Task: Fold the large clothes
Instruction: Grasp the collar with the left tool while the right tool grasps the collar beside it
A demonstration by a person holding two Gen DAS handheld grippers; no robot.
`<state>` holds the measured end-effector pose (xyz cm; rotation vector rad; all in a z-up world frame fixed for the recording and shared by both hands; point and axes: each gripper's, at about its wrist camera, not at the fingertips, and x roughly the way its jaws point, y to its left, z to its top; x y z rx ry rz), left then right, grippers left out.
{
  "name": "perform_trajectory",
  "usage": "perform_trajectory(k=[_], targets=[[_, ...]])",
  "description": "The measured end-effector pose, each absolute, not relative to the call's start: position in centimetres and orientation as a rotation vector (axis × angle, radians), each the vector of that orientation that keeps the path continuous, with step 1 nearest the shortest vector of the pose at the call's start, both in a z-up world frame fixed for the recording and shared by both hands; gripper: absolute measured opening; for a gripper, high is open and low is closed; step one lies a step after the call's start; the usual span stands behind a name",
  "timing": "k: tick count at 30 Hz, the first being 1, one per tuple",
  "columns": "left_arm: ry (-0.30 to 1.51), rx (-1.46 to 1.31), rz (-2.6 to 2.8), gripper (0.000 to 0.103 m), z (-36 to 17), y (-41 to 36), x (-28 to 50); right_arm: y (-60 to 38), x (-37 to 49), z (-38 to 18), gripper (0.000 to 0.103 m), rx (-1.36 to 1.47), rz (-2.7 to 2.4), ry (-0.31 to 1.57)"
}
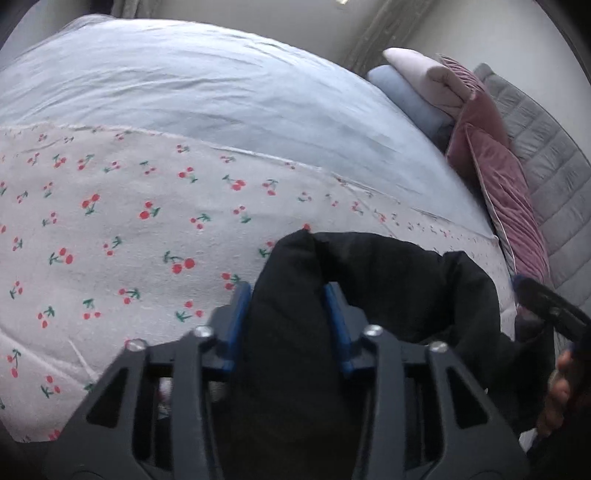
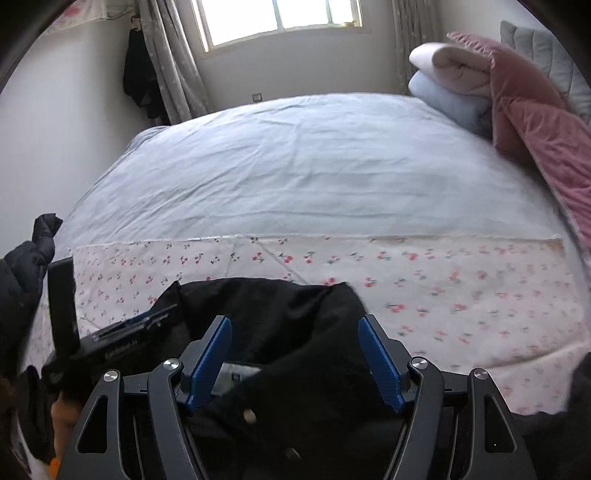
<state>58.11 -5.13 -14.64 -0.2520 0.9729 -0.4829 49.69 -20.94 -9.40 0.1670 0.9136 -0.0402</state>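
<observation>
Left hand-held gripper (image 1: 288,317) clamps a bunched black jacket (image 1: 388,280) over the cherry-print sheet (image 1: 129,229); right hand-held gripper (image 2: 295,354) stands open above it. No lettering reads clearly.

I see soft daylight from the window (image 2: 280,18) at upper centre; both fisheye views look blurred, edges bent and dark.

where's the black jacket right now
The black jacket is bunched at the near edge of the cherry-print sheet, between the left gripper's fingers in the left wrist view.
</observation>
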Motion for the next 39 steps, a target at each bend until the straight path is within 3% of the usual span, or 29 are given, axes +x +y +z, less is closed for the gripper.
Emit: perform_trajectory(k=[1, 2, 10, 16, 20, 25, 29, 33, 36, 37, 39], targets=[[0.968, -0.271, -0.506, 0.014, -14.4, -5.2, 57.9, -20.6, 50.0, -9.9, 0.072, 0.164, -0.037, 0.918], [0.949, -0.274, -0.502, 0.012, -13.9, -5.0, 57.5, -20.2, 50.4, -10.7, 0.071, 0.149, -0.041, 0.925], [0.717, -0.411, -0.45, 0.01, -8.8, -1.4, 54.2, -20.6, 50.1, -11.5, 0.069, 0.116, -0.08, 0.882], [0.75, -0.363, -0.394, 0.01, -10.6, -1.9, 55.1, -22.5, 52.1, -15.6, 0.042, 0.217, -0.045, 1.015], [0.733, -0.365, -0.401, 0.01, -10.1, -1.7, 55.0, -23.2, 52.4, -15.9, 0.015, 0.281, 0.042, 1.044], [0.702, -0.345, -0.368, 0.01, -10.7, -1.5, 55.0, -28.7, 51.4, -13.0, 0.01, 0.68, 0.16, 0.864], [0.826, -0.293, -0.299, 0.011, -15.1, -2.4, 57.2, -29.3, 53.5, -17.1, 0.007, 0.7, 0.064, 0.938], [0.881, -0.364, -0.262, 0.019, -16.5, -1.0, 58.2, -29.9, 53.4, -19.5, 0.006, 0.748, 0.011, 0.861], [0.874, -0.334, -0.23, 0.038, -15.8, -0.9, 57.9, -29.9, 52.3, -19.4, 0.007, 0.74, -0.022, 0.794], [0.869, -0.302, -0.213, 0.048, -15.2, -1.0, 57.7, -29.6, 51.9, -18.7, 0.011, 0.711, -0.037, 0.771], [0.841, -0.282, -0.208, 0.052, -13.9, -0.8, 57.2, -29.4, 50.7, -17.3, 0.027, 0.689, -0.058, 0.725]])
